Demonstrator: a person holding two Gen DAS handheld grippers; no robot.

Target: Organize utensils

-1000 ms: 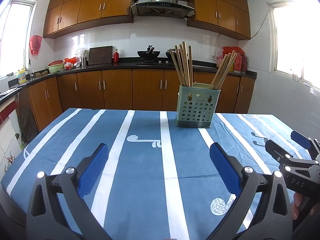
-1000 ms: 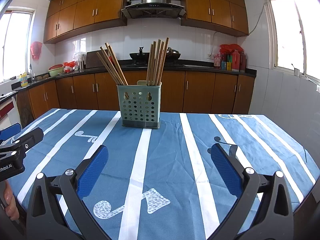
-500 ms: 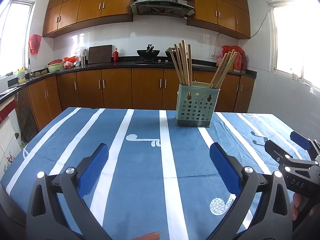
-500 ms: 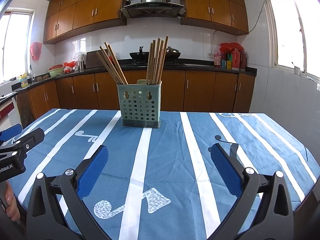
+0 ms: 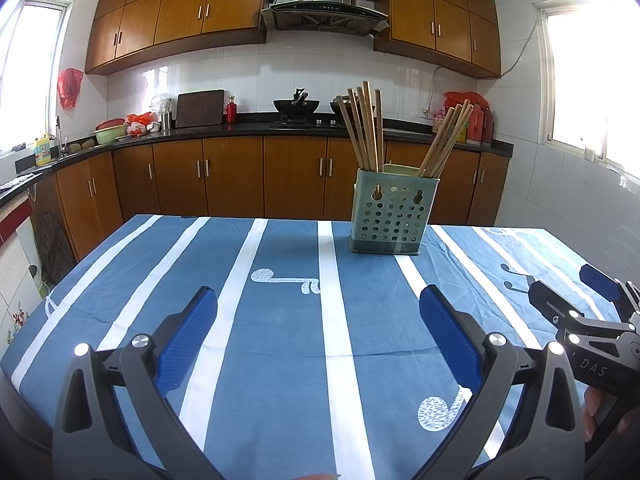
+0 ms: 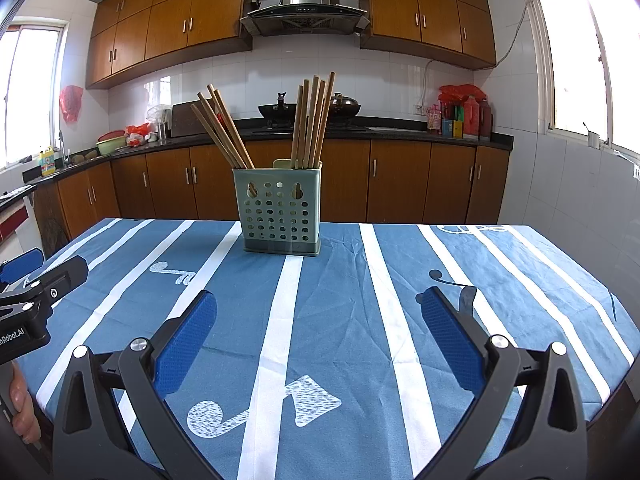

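Nearest the cameras, above the near edge of the blue striped tablecloth (image 5: 280, 320), both tools are held with nothing between their fingers. The left gripper (image 5: 318, 330) is seen with its blue pads (image 5: 188, 332) spread wide, and the right gripper (image 6: 320, 332) is likewise opened wide, its pads (image 6: 448, 336) set far apart over the cloth. Each tool is caught at the edge of the other's view: the right gripper's dark fingers at the right of the left wrist view, the left gripper's at the left of the right wrist view, with part of a hand (image 6: 20, 404) wrapped round its grip. Well beyond both grippers, toward the far side of the tablecloth, a pale green perforated utensil holder (image 6: 280, 210) is stood upright on the cloth. Two bundles of wooden chopsticks (image 6: 312, 120) are held in it: one bundle stands nearly upright in one side of the holder, and the other bundle (image 6: 220, 132) leans outward from the other side. Whether an inner divider separates them cannot be told. Behind the holder, past the table's far edge, a run of brown base cabinets (image 5: 240, 176) under a dark counter is seen, with a wok (image 5: 296, 105) on the hob directly behind the holder and a steel range hood (image 5: 324, 4) mounted above it between brown wall cabinets.
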